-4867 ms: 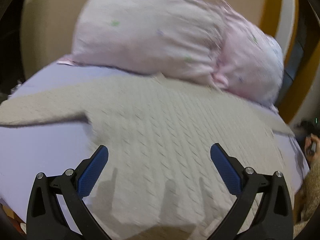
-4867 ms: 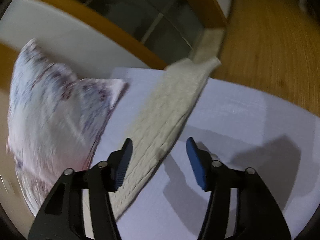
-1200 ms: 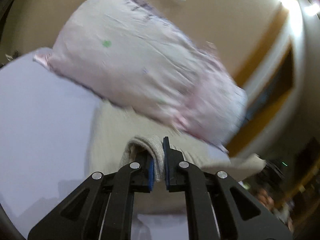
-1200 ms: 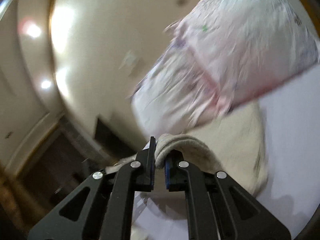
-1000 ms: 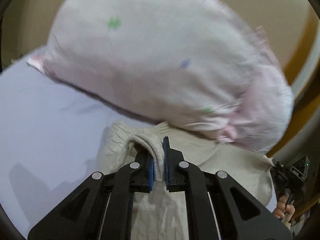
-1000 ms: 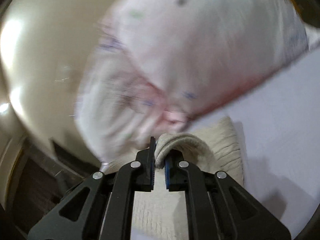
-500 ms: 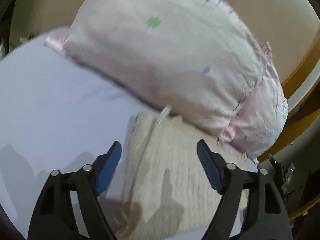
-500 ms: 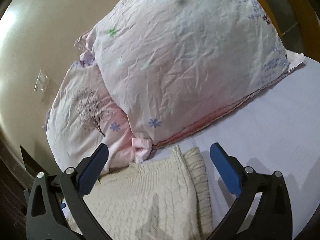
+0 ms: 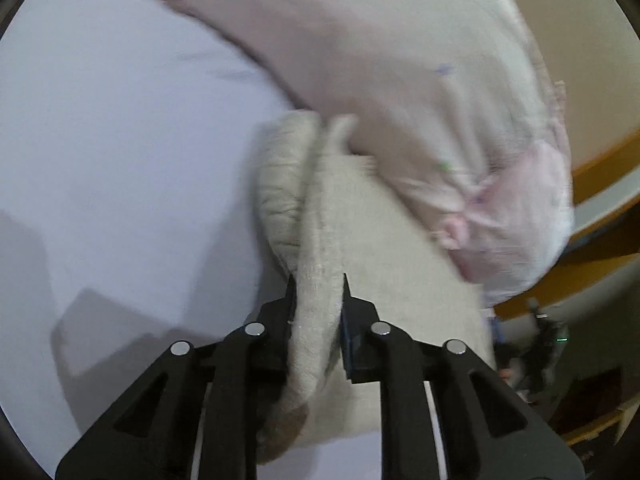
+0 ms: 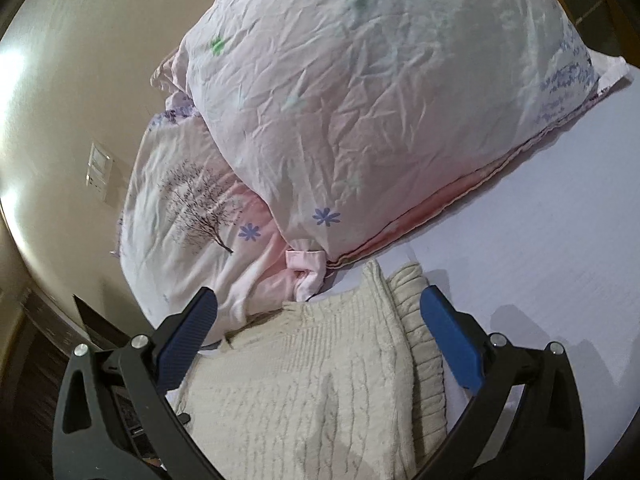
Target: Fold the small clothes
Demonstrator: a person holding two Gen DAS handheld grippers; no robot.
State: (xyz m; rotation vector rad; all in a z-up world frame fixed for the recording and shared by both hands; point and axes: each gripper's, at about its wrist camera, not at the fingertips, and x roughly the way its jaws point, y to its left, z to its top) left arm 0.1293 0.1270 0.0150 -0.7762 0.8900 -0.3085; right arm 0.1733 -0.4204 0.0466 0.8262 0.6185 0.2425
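A cream cable-knit sweater (image 9: pixel 380 264) lies folded on the lilac bed sheet (image 9: pixel 120 140), its far edge against the pillows. My left gripper (image 9: pixel 318 300) is shut on a raised fold along the sweater's left edge. In the right wrist view the sweater (image 10: pixel 312 380) lies flat below my right gripper (image 10: pixel 318 316), which is wide open and empty, hovering just above the garment's top edge near the ribbed hem.
Two pink floral pillows (image 10: pixel 360 120) are stacked against the beige headboard wall (image 10: pixel 60 80) right behind the sweater. The sheet (image 10: pixel 540 260) stretches to the right. A wooden frame (image 9: pixel 600 208) and dark floor area lie past the bed's far side.
My left gripper, open half a second ago, has closed on the sweater's left edge fold. My right gripper stays open after releasing the sweater and has barely moved.
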